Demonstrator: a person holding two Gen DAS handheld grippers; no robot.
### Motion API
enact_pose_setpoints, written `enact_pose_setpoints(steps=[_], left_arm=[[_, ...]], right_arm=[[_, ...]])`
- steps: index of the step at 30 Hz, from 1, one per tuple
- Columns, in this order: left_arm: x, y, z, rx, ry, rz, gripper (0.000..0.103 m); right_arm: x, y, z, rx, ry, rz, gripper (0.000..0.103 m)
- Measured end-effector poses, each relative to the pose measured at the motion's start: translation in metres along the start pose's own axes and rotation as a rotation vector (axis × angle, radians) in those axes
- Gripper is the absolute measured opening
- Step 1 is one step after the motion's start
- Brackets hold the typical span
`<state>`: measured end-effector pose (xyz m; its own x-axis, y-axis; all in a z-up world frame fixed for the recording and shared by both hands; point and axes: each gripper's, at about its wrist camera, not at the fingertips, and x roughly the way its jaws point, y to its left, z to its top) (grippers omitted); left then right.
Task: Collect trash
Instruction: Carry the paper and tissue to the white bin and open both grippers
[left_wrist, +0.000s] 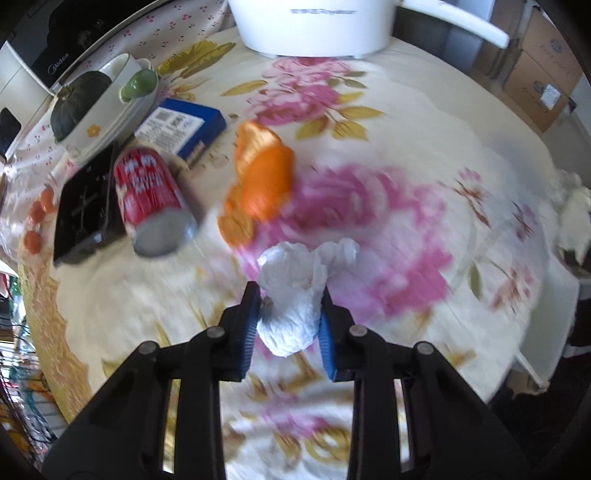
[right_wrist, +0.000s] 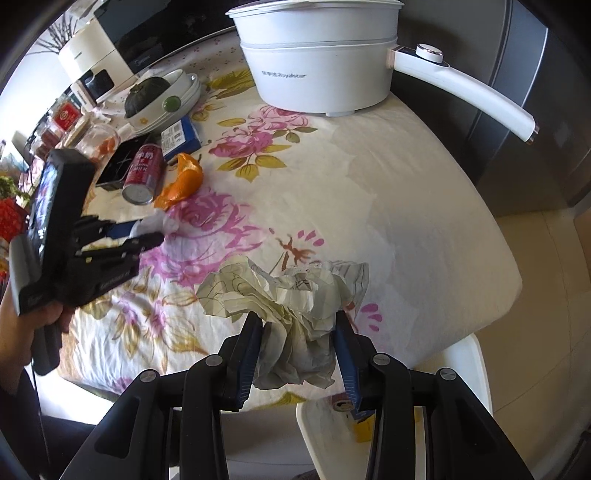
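The crumpled white tissue wad sits between the two blue-padded fingers of the left tool, which is closed around its lower half; the upper part sticks out above the fingertips. It hangs over the table with the flower-printed cloth. The view from this side is blurred, so finer details are not clear. The tissue looks very light and soft, so it will give under pressure; I judge that a hold on the thick middle is safer than on a loose corner, which could tear or slip out.

The crumpled sheet of pale paper with drawn lines is held by the right tool, whose fingers press its narrow lower part while the wide creased top spreads above them. It is near the table edge, over a white chair seat. This paper seems stiffer than tissue and a little springy, so it may open again when released.

Further away on the table lie an orange peel, soft and irregular, and a red drink can lying on its side, smooth and likely to roll. Beside them are a blue box and a black flat case. At the far side stands a white electric pot with a long handle.
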<state>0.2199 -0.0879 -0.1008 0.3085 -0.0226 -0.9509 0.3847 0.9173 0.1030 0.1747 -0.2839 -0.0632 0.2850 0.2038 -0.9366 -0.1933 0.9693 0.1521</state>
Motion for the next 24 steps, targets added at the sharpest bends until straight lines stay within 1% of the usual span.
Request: enact_pose_setpoints(steps=[3,9,11,12,15,17,19,24], left_arm=[[-0.009,-0.004,-0.021,-0.014,-0.007,-0.034,0.031],[-0.025,-0.015,-0.065,-0.072,-0.044,-0.133,0.031],[-0.026,-0.022,-0.074,-0.081,-0.039,-0.155,0.031],[-0.027,-0.027,-0.076,-0.082,-0.027,-0.167,0.031],[-0.036,-0.046,-0.077,-0.051,-0.053,-0.219,0.031],[-0.037,-0.06,-0.078,-0.024,-0.053,-0.238,0.031],[-0.039,-0.074,-0.078,0.007,-0.052,-0.258,0.031],[-0.04,-0.102,-0.075,0.061,-0.058,-0.28,0.031]], right_arm=[[-0.001,0.006,-0.008,-0.017,0.007,-0.001,0.041],[-0.011,0.015,-0.028,-0.059,-0.001,-0.008,0.041],[-0.013,0.014,-0.034,-0.05,-0.003,-0.001,0.041],[-0.013,0.012,-0.038,-0.042,0.003,0.005,0.042],[-0.007,0.008,-0.049,-0.029,0.029,0.023,0.041],[-0.002,0.002,-0.059,-0.025,0.055,0.026,0.041],[0.001,-0.005,-0.067,-0.023,0.07,0.006,0.041],[0.007,-0.035,-0.086,0.018,0.102,-0.042,0.041]])
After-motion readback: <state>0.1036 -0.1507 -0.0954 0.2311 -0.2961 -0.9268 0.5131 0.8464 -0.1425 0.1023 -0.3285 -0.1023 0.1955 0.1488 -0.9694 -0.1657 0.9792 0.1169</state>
